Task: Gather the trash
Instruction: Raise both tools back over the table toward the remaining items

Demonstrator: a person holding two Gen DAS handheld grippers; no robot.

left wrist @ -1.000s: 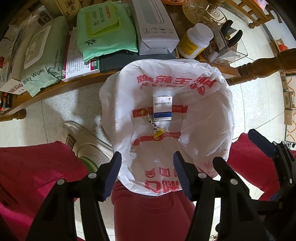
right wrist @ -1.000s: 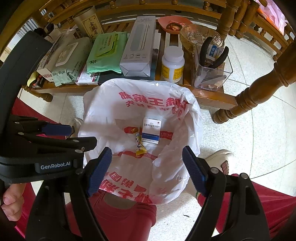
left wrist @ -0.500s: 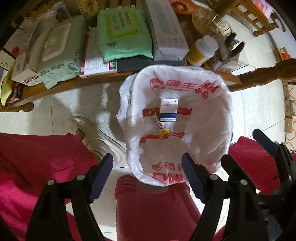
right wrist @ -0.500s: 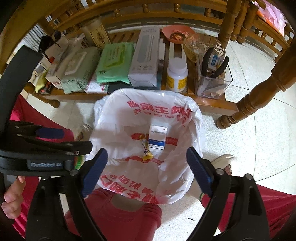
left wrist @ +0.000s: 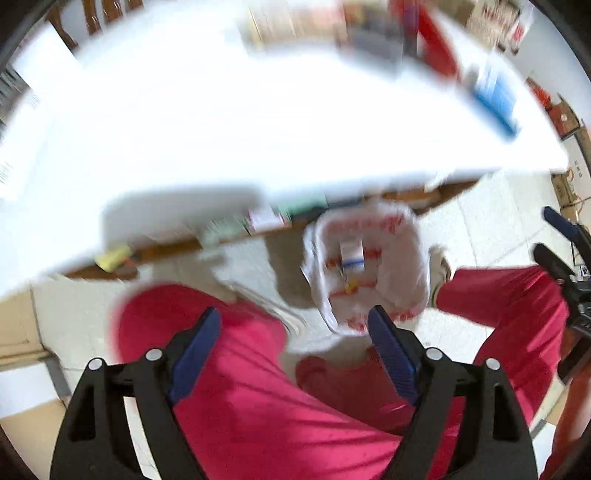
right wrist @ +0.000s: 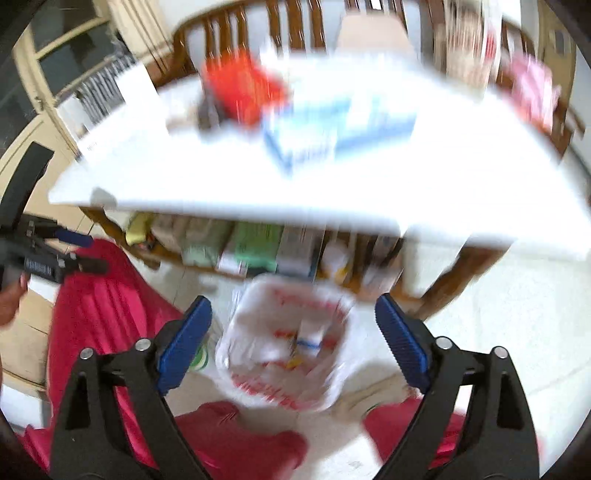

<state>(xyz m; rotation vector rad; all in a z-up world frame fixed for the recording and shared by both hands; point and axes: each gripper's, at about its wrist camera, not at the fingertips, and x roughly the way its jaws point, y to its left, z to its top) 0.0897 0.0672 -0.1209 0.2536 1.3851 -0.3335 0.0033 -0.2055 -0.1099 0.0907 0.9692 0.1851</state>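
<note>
Trash bag [left wrist: 402, 266] lined in white plastic is sitting low-centre on the floor, holding a small white box [left wrist: 351, 253], while left gripper [left wrist: 295, 347] and right gripper [right wrist: 291, 339] are both opening, empty.

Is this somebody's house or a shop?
Probably a house, a living or dining room: a white table with wooden chairs behind it, a tiled floor, and a small bin lined with a shopping bag.

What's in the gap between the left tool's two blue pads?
Nothing held: the opening left gripper frames only red trousers, floor and the trash bag's near edge, in the left wrist view.
</note>
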